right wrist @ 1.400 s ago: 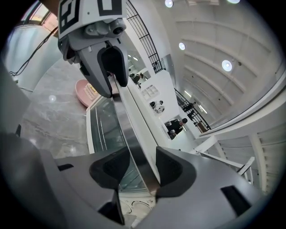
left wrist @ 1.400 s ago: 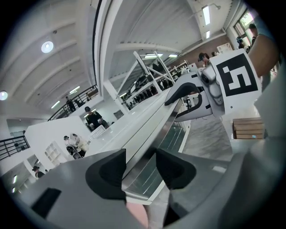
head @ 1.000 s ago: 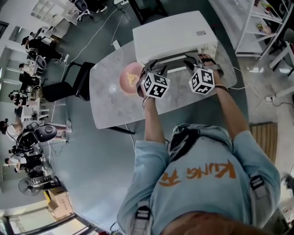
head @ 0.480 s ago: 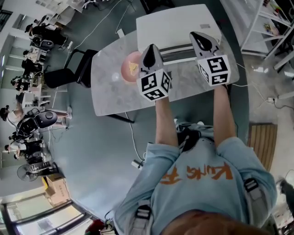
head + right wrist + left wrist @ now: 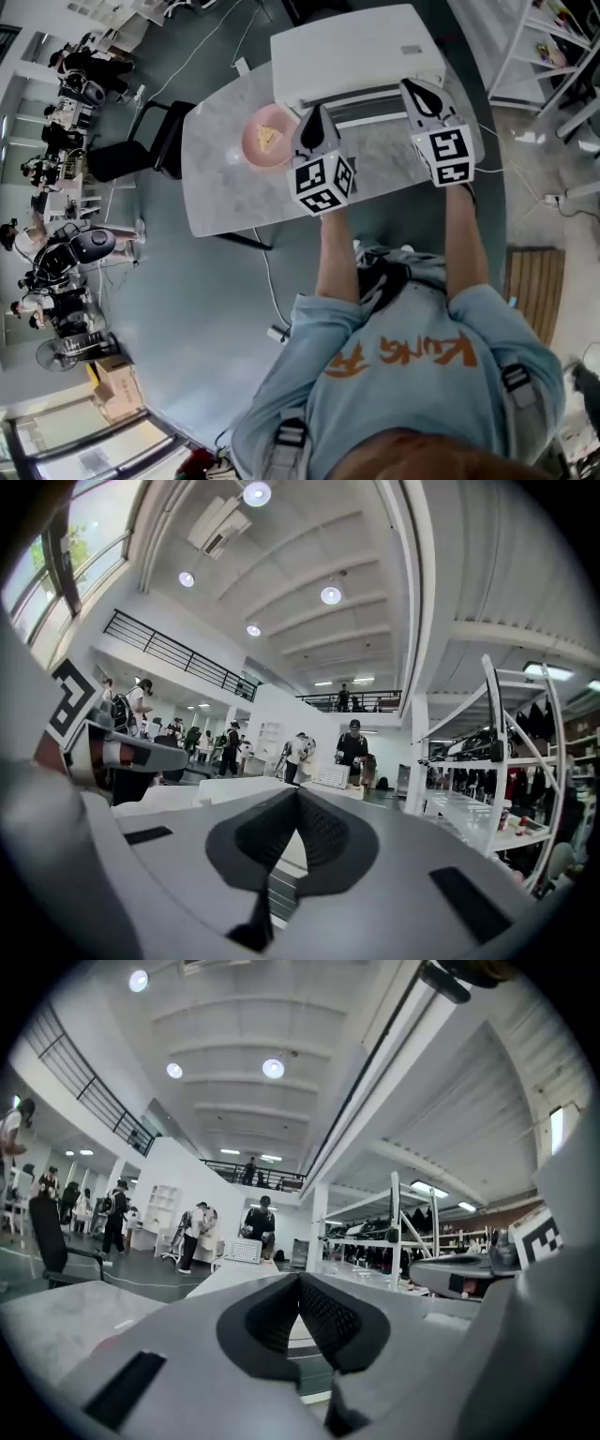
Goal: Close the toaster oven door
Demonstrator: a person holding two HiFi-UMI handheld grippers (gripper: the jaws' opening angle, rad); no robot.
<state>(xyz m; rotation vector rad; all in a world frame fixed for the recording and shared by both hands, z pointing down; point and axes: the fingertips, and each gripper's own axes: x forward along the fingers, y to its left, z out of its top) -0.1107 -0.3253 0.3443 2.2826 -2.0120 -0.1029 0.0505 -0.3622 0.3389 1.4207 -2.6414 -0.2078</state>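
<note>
The white toaster oven (image 5: 356,56) stands at the far side of the table, and its door (image 5: 367,105) looks closed against the front. Both grippers hover above the table just before it, tips pointing at the oven. The left gripper (image 5: 314,116) is shut with nothing in it, as the left gripper view shows (image 5: 300,1281). The right gripper (image 5: 420,88) is also shut and empty, its pads meeting (image 5: 297,792). Neither touches the oven.
A pink plate (image 5: 251,148) with a piece of toast (image 5: 270,136) lies on the grey marble table (image 5: 225,192), left of the oven. A black chair (image 5: 141,169) stands at the table's left end. White shelving (image 5: 548,47) is at the right. People stand far off.
Both grippers have lifted off the oven's front and drawn back a little toward the person. Their jaws, open a second ago, are shut. The oven door has gone from lowered to closed.
</note>
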